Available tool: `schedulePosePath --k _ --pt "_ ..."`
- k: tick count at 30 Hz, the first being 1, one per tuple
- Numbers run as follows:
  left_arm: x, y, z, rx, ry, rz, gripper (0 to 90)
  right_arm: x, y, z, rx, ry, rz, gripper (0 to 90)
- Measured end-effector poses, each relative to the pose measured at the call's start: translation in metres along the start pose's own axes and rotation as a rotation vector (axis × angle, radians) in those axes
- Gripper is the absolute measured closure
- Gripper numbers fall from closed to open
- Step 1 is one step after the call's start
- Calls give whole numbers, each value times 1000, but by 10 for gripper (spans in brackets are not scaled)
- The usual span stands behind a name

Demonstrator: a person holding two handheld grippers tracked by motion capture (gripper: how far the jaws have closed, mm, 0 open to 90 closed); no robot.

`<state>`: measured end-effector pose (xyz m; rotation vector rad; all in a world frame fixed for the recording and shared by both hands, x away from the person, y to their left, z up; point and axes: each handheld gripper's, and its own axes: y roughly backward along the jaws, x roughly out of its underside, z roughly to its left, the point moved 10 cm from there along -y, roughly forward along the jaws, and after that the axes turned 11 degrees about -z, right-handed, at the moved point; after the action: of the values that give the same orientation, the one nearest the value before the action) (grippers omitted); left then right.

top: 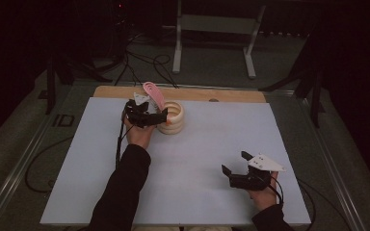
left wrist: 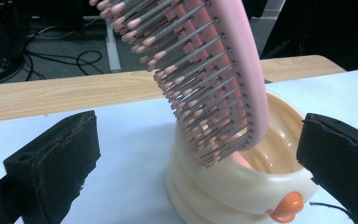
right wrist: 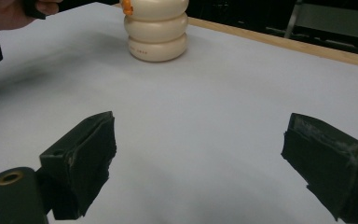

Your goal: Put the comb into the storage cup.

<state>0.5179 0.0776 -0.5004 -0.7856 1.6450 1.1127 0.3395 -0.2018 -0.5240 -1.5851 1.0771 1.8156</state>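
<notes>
Two pairs of jaws are mine here, and both stand apart with nothing between them. Nearest, in the lower right of the high view, my right gripper [top: 237, 166] rests low over bare white desk [top: 197, 159], its jaws spread wide and aimed up the frame toward the far left; in the right gripper view they frame empty surface, with the cup [right wrist: 156, 29] small at the top of the frame and well apart from them.

Farther up, left of centre in the high view, my left gripper [top: 147, 114] sits just beside the cream, ribbed cup [top: 172, 117], which stands upright near the wooden strip at the desk's far edge. A pink hairbrush [top: 154, 95] stands in the cup, handle end down inside and head up, leaning toward the upper left of the frame. In the left gripper view the brush [left wrist: 214, 79] runs from the cup's mouth at lower right up to the top centre, bristles facing my left jaw, smooth back toward my right jaw. The cup [left wrist: 233, 186] lies between the jaws and a little beyond them, with an orange knob on its near rim; neither jaw touches cup or brush.

The brush's long axis is steep, tilted but closer to upright than flat, so I judge the left gripper to be the one placed to act on it, being far nearer than the right.
</notes>
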Motion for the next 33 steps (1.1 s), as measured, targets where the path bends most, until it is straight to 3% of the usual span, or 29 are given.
schedulePosePath --k 8,15,22,33 --pt "0 13 3 21 -25 -1 1 0 0 0 -1 -1 -2 92" --pt "-1 24 6 35 -9 -16 2 0 0 1 -3 2 -1 92" --pt "2 36 3 54 -70 -7 1 0 -1 2 -5 4 -2 92" --pt "9 62 4 86 -123 -7 1 0 -1 2 -4 2 -2 92"
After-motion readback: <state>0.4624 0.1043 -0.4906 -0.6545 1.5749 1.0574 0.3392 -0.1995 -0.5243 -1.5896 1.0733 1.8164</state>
